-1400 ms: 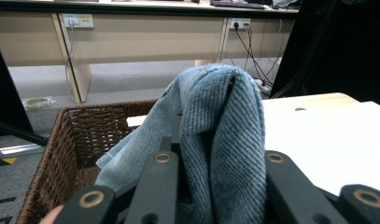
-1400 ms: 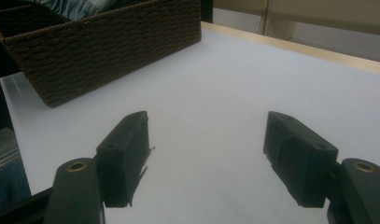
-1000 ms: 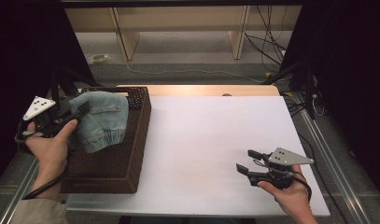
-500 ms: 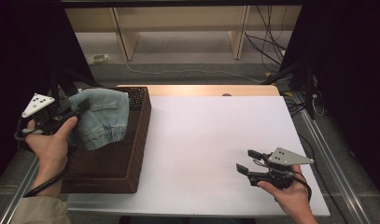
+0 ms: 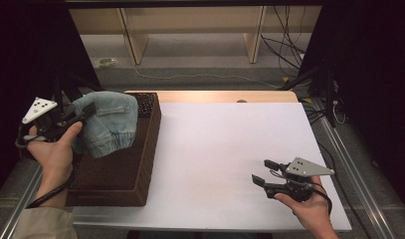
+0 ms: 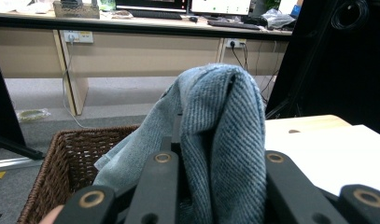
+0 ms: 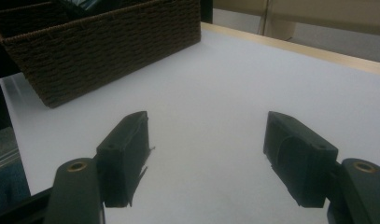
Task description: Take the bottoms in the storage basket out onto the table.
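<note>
Denim garment [image 5: 108, 124] hangs clamped in the left gripper [image 5: 83, 115] above the basket [image 5: 118, 174].

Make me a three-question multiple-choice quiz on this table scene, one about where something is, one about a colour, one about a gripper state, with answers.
1. Where is the basket?
A. on the left part of the table
B. at the right edge
C. on the floor

2. What colour is the denim cloth?
A. red
B. light blue
C. black

3. How does the right hand-held gripper stand?
A. shut on the cloth
B. shut on the basket
C. open, with nothing between its jaws

Answers:
1 A, the high view shows the basket by the person's left hand.
2 B, the left gripper view shows faded blue weave clamped in the left hand-held gripper.
3 C, the right gripper view shows bare white table between its spread jaws.
</note>
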A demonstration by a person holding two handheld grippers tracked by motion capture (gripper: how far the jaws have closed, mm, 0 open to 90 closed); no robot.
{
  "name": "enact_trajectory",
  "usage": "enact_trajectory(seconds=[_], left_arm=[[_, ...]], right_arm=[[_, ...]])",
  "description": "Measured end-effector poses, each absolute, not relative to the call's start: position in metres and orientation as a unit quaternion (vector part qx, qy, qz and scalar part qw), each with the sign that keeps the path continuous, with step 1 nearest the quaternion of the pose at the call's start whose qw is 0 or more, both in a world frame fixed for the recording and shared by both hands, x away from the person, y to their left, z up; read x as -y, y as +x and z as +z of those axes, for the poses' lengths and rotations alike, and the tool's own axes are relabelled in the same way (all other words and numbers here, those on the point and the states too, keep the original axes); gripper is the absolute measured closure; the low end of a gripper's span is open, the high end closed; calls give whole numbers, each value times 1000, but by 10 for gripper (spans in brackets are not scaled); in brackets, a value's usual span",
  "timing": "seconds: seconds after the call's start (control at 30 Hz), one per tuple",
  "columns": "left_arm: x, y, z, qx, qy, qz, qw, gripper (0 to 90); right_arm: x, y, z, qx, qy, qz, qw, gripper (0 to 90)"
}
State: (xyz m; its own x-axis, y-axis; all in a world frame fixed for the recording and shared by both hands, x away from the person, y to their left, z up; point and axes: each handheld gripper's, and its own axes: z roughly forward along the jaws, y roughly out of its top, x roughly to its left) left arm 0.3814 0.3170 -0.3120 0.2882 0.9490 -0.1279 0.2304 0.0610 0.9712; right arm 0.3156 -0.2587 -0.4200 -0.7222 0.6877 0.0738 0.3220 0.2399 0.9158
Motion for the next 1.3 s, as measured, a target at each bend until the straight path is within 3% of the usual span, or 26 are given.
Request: enact_trajectory(seconds=[1.3], left_arm=[[-302,383,-299,-477,595,331,557,764]], right_arm=[[258,317,-421,-769,330,520,174,330]])
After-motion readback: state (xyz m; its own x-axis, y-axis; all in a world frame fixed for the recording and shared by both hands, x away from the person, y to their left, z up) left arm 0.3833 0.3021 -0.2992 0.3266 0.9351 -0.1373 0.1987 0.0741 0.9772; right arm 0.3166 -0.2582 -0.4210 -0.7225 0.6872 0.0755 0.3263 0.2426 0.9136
